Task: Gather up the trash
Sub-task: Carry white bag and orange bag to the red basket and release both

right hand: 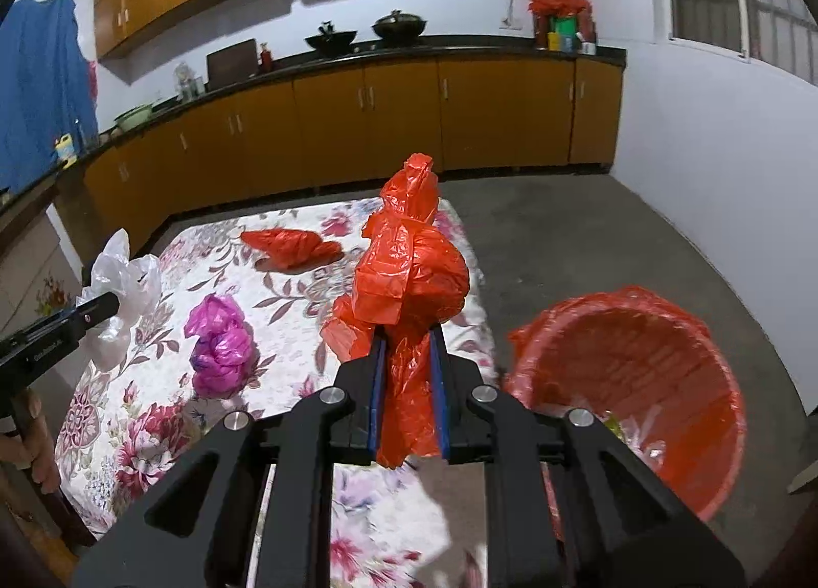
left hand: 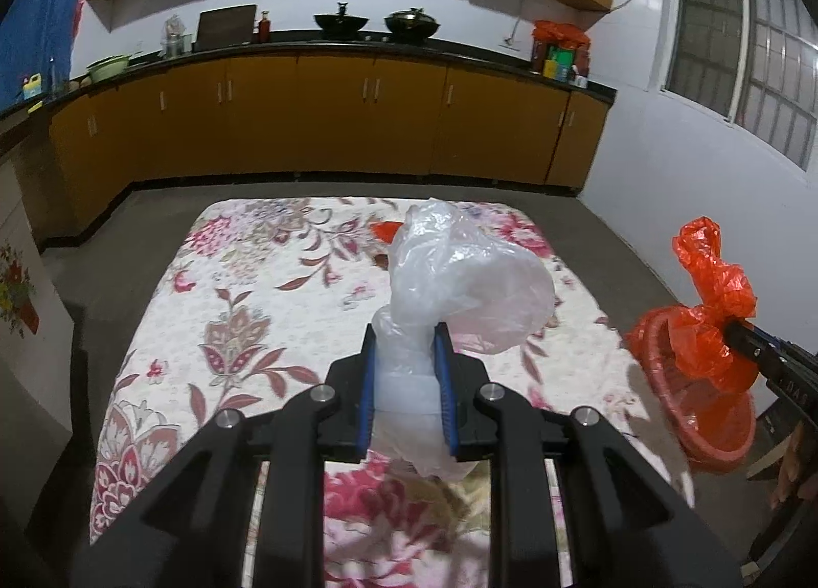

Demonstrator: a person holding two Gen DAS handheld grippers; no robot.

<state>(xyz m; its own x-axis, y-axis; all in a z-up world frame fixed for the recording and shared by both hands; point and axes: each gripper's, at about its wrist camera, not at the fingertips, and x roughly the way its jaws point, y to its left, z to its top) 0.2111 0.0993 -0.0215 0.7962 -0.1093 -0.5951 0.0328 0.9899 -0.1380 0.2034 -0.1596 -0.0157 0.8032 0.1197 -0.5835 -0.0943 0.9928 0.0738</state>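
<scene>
**user1:** Right gripper (right hand: pixel 408 358) first, since it fills the near edge of its own view: its jaws are pinched tight on a crumpled red bag (right hand: pixel 411 276), whose long bunched shape stands up out of the fingers and away from the camera. The red-lined bin (right hand: pixel 664 327) sits on the floor just to the right of that gripper, beside the right edge of the floral table (right hand: pixel 153 409), its mouth tipped toward the camera.

**user2:** So the right one's clearly nearer the bin?

**user1:** Looks that way. The left gripper (left hand: pixel 406 358) is clamped on a clear plastic bag (left hand: pixel 460 276) over the middle of the table, and from its view the bin is off at the far right, well apart. Judging by that, the red bag only needs a short swing right and down, while the clear one has to cross the table.

**user2:** Anything left on the table?

**user1:** A magenta bag (right hand: pixel 220 347) near the left side and another red bag (right hand: pixel 291 248) farther back, both untouched.
</scene>
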